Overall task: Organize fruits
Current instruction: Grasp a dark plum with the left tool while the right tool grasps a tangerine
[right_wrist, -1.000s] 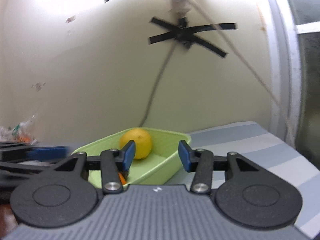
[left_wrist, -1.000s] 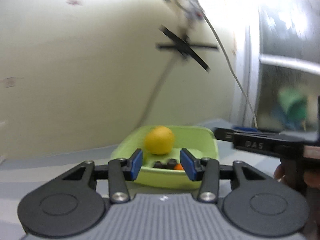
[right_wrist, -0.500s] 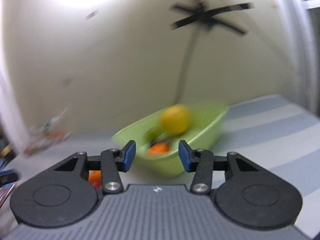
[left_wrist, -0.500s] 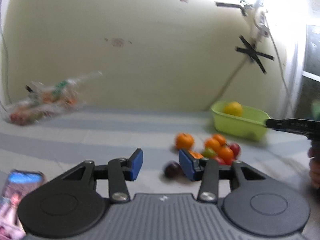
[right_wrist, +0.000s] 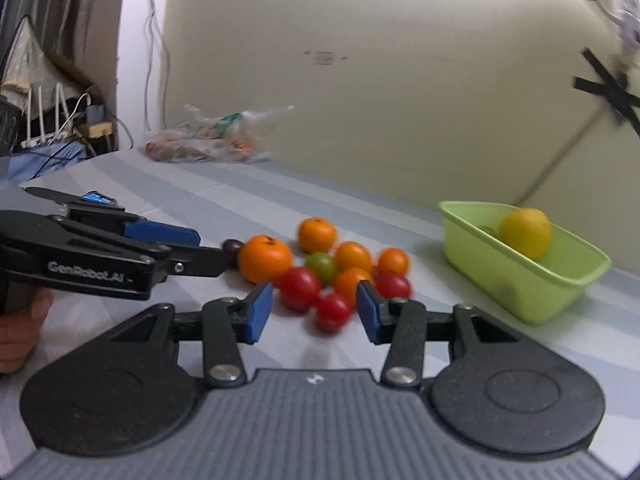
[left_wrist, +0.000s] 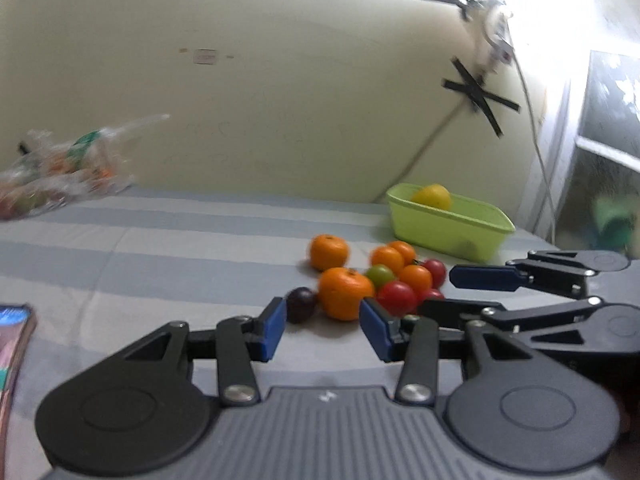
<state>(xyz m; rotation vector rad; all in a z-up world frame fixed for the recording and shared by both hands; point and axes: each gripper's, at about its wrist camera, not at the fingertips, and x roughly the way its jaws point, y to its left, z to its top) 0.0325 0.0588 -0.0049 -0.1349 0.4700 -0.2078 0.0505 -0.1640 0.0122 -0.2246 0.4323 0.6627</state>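
A heap of fruit lies on the striped cloth: a big orange (left_wrist: pixel 344 293) (right_wrist: pixel 265 258), smaller oranges (left_wrist: pixel 328 251), red tomatoes (left_wrist: pixel 397 298) (right_wrist: pixel 299 288), a green one (right_wrist: pixel 321 266) and a dark plum (left_wrist: pixel 300 304). A lime-green tub (left_wrist: pixel 448 229) (right_wrist: pixel 520 276) holds a yellow lemon (left_wrist: pixel 432 197) (right_wrist: pixel 525 232). My left gripper (left_wrist: pixel 323 330) is open and empty, just short of the big orange. My right gripper (right_wrist: pixel 314 312) is open and empty, with a red tomato (right_wrist: pixel 332 312) between its tips. Each gripper shows in the other's view.
A clear plastic bag of produce (left_wrist: pixel 60 168) (right_wrist: pixel 204 140) lies at the back by the wall. A phone (left_wrist: pixel 12 344) lies at the left. A cable and black tape cross (left_wrist: pixel 478 92) hang on the wall. A window frame stands at the right.
Both grippers have pulled back from the tub and swung left to face the fruit heap. The right gripper now sits close beside the left. Both stay open.
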